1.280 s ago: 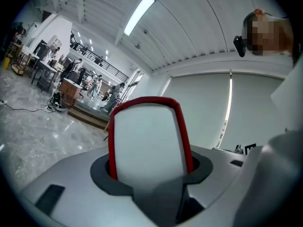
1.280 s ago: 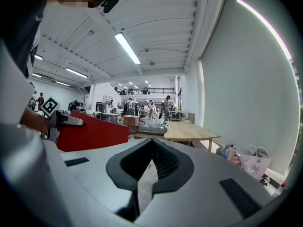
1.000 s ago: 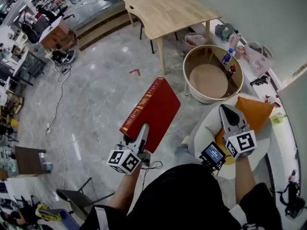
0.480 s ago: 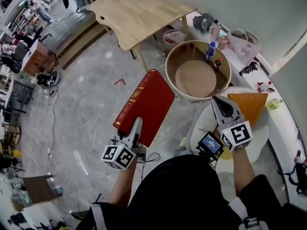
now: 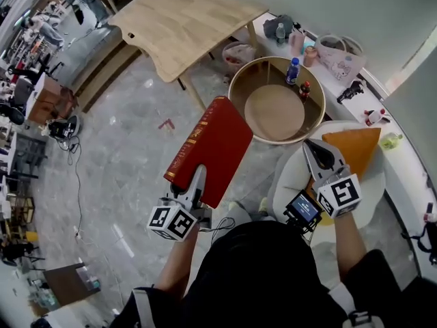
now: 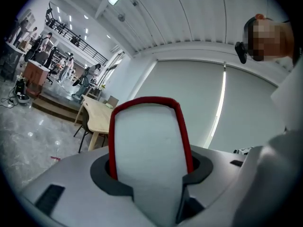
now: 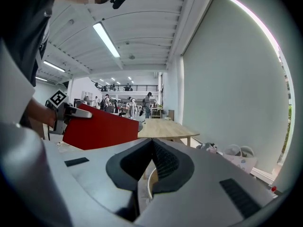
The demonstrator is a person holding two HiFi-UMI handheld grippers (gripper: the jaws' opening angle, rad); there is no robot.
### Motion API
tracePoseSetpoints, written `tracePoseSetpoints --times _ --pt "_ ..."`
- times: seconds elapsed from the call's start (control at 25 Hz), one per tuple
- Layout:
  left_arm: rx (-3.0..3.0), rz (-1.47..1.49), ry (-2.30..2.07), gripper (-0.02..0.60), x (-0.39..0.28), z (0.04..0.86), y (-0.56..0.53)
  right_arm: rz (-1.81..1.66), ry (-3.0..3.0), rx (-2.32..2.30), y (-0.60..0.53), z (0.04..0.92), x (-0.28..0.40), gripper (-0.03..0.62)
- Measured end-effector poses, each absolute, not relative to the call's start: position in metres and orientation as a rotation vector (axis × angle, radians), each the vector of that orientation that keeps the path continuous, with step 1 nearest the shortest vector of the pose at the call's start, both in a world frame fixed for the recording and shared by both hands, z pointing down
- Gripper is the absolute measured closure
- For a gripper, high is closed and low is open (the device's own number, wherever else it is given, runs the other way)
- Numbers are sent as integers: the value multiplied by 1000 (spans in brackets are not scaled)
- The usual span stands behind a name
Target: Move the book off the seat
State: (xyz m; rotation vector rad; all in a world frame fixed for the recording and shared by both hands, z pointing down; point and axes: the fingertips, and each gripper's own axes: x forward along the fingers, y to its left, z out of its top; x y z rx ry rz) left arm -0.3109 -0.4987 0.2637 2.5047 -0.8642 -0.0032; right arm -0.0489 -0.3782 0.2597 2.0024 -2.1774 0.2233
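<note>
I am holding the book (image 5: 213, 142) in my left gripper (image 5: 197, 181). The jaws are clamping its near end, one on each red cover, with the white page edges filling the gap between them. In the left gripper view the book is standing up straight out of the jaws, and the red cover is showing as a thin band around the pages.

The book is up in the air, off the seat (image 5: 369, 201) and to the left of it. From the head view it is hanging over the grey floor (image 5: 130, 149), stretching away from me. Its spine with gold print is lying along the left side, and its far end is overlapping the rim of the tub (image 5: 240, 91).

My right gripper (image 5: 318, 153) is carrying nothing. Its jaws are pressing together, with nothing between them. It is hovering over the white seat, with its tips pointing at the near edge of the orange cushion (image 5: 354, 147) that is lying on the seat. In the right gripper view the red book is showing at the left, with my left gripper clamped on its end.

A bottle (image 5: 293, 70) with a blue cap is standing inside the tub near the far rim. A table (image 5: 184, 18) is standing beyond the book and the tub.
</note>
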Motion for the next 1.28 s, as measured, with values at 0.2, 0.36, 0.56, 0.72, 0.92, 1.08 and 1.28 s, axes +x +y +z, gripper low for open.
tracePoseSetpoints --times 0.2,0.36,0.56,0.72,0.92,1.08,1.28 --pt "2519 18 -811 328 -290 264 -518 248 -2151 2061 -383 267 -36 581" --pt "2531 57 -738 328 -267 272 -538 267 -2110 2094 -395 271 -28 580" --pt "2548 127 -616 328 -226 290 -578 298 -2013 2174 -416 277 -2 580" --pt "2579 155 -521 328 -191 293 -620 343 -1954 2240 -450 283 23 581" --pt "2589 188 -421 328 -150 303 -673 373 -1882 2296 -489 291 48 581" --pt "2579 194 -355 328 -127 307 -710 394 -1813 2342 -518 293 60 580" --pt "2580 197 -270 328 -106 311 -739 400 -1754 2382 -543 294 69 581"
